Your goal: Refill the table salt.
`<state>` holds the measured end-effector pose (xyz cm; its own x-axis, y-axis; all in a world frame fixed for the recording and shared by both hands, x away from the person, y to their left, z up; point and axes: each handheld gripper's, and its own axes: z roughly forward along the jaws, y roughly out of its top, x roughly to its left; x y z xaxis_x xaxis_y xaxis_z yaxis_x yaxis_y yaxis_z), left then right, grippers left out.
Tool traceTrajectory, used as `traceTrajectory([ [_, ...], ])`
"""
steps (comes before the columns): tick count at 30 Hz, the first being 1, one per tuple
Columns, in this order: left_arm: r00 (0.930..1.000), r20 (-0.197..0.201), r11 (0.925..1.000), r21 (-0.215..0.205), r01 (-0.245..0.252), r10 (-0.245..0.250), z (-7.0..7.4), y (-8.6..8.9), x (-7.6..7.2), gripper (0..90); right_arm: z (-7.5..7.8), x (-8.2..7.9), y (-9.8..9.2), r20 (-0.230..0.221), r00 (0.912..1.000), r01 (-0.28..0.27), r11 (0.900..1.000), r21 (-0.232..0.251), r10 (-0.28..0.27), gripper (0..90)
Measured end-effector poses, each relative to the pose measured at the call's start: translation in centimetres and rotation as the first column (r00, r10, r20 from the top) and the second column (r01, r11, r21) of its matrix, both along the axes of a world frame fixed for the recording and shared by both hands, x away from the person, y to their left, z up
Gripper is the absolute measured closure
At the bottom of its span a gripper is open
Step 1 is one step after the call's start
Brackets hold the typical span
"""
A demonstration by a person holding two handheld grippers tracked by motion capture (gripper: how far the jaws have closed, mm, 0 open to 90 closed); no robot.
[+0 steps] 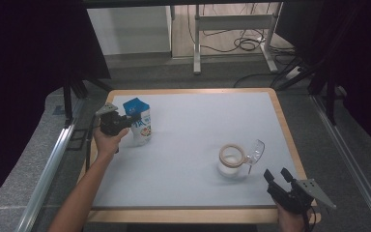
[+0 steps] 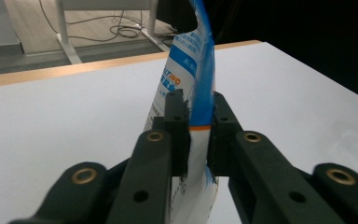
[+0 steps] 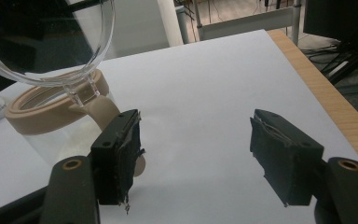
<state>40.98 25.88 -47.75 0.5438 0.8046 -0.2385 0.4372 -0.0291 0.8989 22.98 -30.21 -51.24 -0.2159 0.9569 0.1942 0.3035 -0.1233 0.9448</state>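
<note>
A white and blue pouch (image 1: 140, 123) stands upright at the table's left rear. My left gripper (image 1: 125, 121) reaches it from the left. In the left gripper view the black pads (image 2: 177, 116) press on both sides of the pouch's (image 2: 186, 65) blue edge, with my left gripper (image 2: 198, 105) shut on it. A clear jar (image 1: 232, 159) with a beige rim stands at the front right, its clear lid (image 1: 255, 151) tipped open. My right gripper (image 1: 278, 175) hovers open just in front of and to the right of it. In the right gripper view the jar (image 3: 51, 109) and lid (image 3: 46, 37) lie left of my right gripper (image 3: 196, 135).
The white mat (image 1: 198, 121) lies in a wooden-edged table frame (image 1: 285, 125). Beyond the far edge stand a desk's metal legs (image 1: 197, 43) and loose cables (image 1: 246, 43) on the floor. Dark curtains hang at both sides.
</note>
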Motion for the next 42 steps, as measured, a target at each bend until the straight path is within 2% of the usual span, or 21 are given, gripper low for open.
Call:
traceTrajectory([
  [5, 1.0, -0.004, 1.0, 0.003, -0.001, 0.001, -0.1, -0.4, 0.4, 73.4, 0.0, 0.0, 0.1, 0.002, 1.0, -0.002, 1.0, -0.003, 0.002, 34.1],
  [16, 0.9998, -0.019, 0.9998, 0.019, 0.01, -0.01, -0.1, -0.6, 0.7, 48.2, 0.1, -0.1, -0.1, 0.007, 1.0, 0.002, 1.0, -0.003, -0.002, 34.1],
  [21, 0.9997, -0.02, 0.9992, 0.038, 0.013, -0.012, -0.1, -0.5, 0.5, 37.4, 0.0, -0.1, -0.1, 0.007, 1.0, 0.004, 1.0, -0.002, -0.004, 34.1],
  [24, 0.9991, -0.039, 0.9994, 0.027, 0.02, -0.019, -0.3, -0.4, 0.2, 31.8, 0.0, -0.1, -0.2, 0.006, 1.0, 0.003, 1.0, 0.0, -0.003, 34.1],
  [26, 0.9993, -0.036, 0.9986, 0.051, 0.013, -0.012, -0.5, -0.4, -0.1, 30.3, 0.0, -0.1, -0.2, 0.005, 1.0, 0.006, 1.0, 0.002, -0.006, 34.1],
  [30, 0.9986, -0.049, 0.9983, 0.054, 0.024, -0.021, -0.8, -0.1, -0.9, 28.9, 0.1, -0.2, -0.3, 0.012, 0.9999, 0.003, 1.0, 0.0, -0.003, 34.1],
  [33, 0.9981, -0.058, 0.9969, 0.074, 0.026, -0.022, -1.2, 0.1, -1.7, 28.6, 0.2, -0.1, -0.4, 0.015, 0.9999, 0.005, 1.0, 0.002, -0.005, 34.1],
  [42, 0.9959, -0.079, 0.9958, 0.077, 0.05, -0.044, -2.2, 0.3, -4.4, 28.1, 0.5, 0.1, -1.1, 0.019, 0.9997, 0.014, 1.0, 0.006, -0.015, 35.7],
])
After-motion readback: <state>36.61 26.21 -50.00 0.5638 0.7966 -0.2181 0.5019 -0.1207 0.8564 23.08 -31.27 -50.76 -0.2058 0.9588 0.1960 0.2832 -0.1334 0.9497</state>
